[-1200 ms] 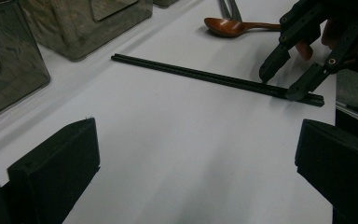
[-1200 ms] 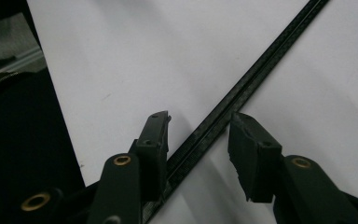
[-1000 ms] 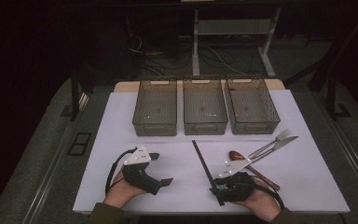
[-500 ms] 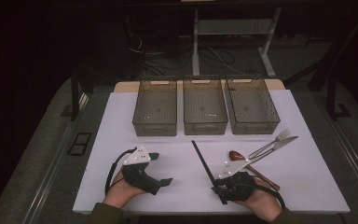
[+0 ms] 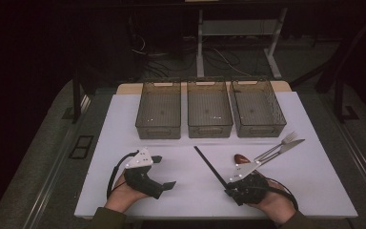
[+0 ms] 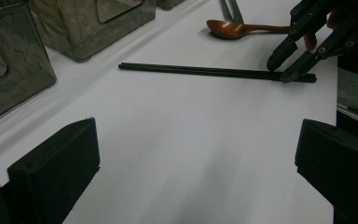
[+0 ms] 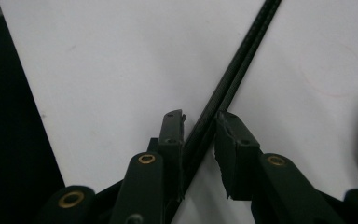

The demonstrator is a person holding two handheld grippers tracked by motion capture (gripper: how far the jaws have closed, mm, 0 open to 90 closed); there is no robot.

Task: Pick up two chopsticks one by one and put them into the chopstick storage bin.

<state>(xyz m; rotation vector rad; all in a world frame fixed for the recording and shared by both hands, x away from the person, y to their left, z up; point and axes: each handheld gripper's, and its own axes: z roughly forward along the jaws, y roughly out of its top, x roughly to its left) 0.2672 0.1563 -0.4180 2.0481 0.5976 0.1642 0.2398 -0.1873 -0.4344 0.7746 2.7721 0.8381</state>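
The right gripper (image 7: 199, 125) had its jaws narrowed around the near end of the black chopsticks (image 7: 233, 77), one pad touching, the other just clear (not clamped). The chopsticks lay flat on the white table (image 5: 181, 191). The left gripper (image 5: 158, 171) rested there wide open, holding nothing. The left gripper view showed a brown spoon (image 6: 230, 29) beyond.

Between the two hands, the white surface (image 5: 190, 186) lies bare, an open lane from the near edge up toward the three clear plastic bins (image 5: 208, 108), which stand side by side as a wall across the far half. A pair of thin black chopsticks (image 5: 210, 166) cuts slantwise across the right of this lane. Right of them, a brown wooden spoon (image 5: 241, 158) and a metal fork and knife (image 5: 282, 145) crowd the right side. The left tongs (image 6: 193, 163) face open surface.
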